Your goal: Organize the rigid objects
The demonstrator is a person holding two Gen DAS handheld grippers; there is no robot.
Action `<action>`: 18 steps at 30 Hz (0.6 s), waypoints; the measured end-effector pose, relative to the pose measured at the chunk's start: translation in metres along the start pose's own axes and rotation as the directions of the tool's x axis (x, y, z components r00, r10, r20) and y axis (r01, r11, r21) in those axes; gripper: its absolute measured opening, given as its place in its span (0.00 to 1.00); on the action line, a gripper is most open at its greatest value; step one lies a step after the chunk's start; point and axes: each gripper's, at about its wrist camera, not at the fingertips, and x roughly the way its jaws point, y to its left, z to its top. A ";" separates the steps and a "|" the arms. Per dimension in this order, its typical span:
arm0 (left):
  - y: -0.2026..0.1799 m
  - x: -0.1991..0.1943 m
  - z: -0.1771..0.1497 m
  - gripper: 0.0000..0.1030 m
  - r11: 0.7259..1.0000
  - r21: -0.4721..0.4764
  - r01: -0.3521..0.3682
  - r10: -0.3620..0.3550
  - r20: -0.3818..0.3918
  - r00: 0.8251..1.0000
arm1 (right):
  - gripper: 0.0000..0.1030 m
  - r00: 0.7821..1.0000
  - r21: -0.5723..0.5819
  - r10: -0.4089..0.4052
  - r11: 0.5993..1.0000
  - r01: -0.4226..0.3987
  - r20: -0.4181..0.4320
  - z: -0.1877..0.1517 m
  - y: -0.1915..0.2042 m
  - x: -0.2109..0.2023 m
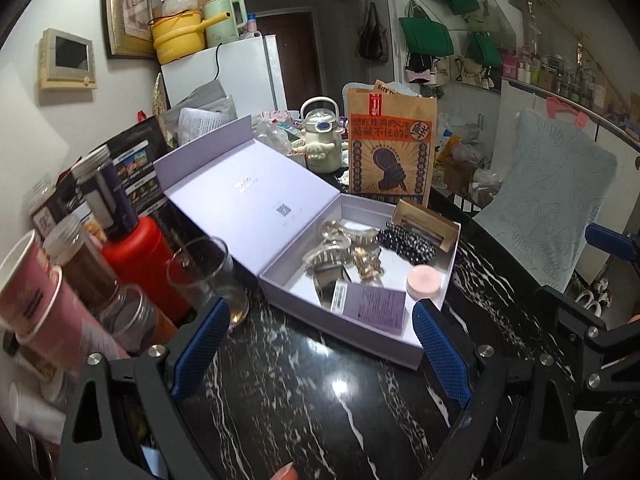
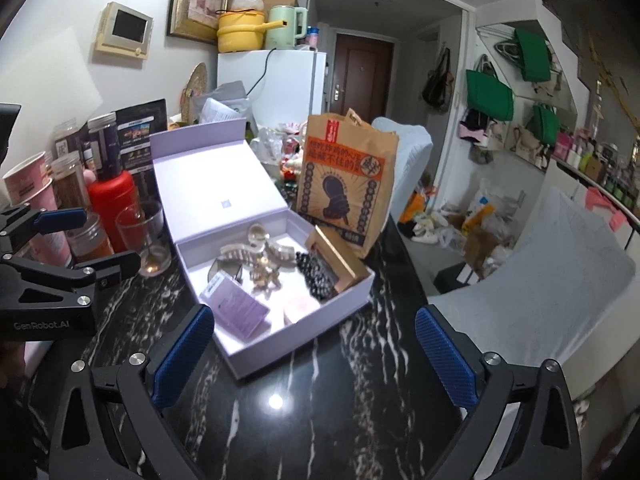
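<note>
An open lavender box sits on the black marble table, its lid leaning back to the left. Inside lie clear hair claws, a black beaded piece, a small gold-brown case, a pink round jar and a purple card. My left gripper hovers open just short of the box's near side. My right gripper is open too, in front of the box's near corner. Neither holds anything.
A clear glass, a red bottle, jars and pink paper cups crowd the table's left side. A brown paper bag and a pig-shaped teapot stand behind the box. A grey-covered chair is beyond the right edge.
</note>
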 end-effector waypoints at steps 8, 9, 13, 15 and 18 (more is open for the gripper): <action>-0.003 -0.012 -0.026 0.91 1.000 -0.029 -0.011 0.011 -0.005 1.000 | 0.99 1.000 0.011 -0.012 1.000 0.013 -0.018 -0.028 0.003 -0.008; -0.004 -0.013 -0.029 0.91 1.000 -0.030 -0.009 0.009 -0.008 1.000 | 0.99 1.000 0.015 -0.010 1.000 0.010 -0.017 -0.030 0.002 -0.010; -0.006 -0.012 -0.036 0.91 0.999 -0.044 -0.004 0.003 -0.019 1.000 | 0.99 1.000 0.026 -0.002 1.000 0.003 -0.019 -0.037 0.002 -0.012; -0.005 -0.012 -0.039 0.91 0.999 -0.052 0.004 -0.005 -0.025 1.000 | 0.99 1.000 0.032 0.001 0.999 -0.001 -0.023 -0.040 0.002 -0.013; -0.003 -0.014 -0.040 0.91 0.997 -0.071 0.005 -0.007 -0.023 1.000 | 0.99 1.000 0.040 0.002 0.999 0.000 -0.029 -0.042 0.002 -0.013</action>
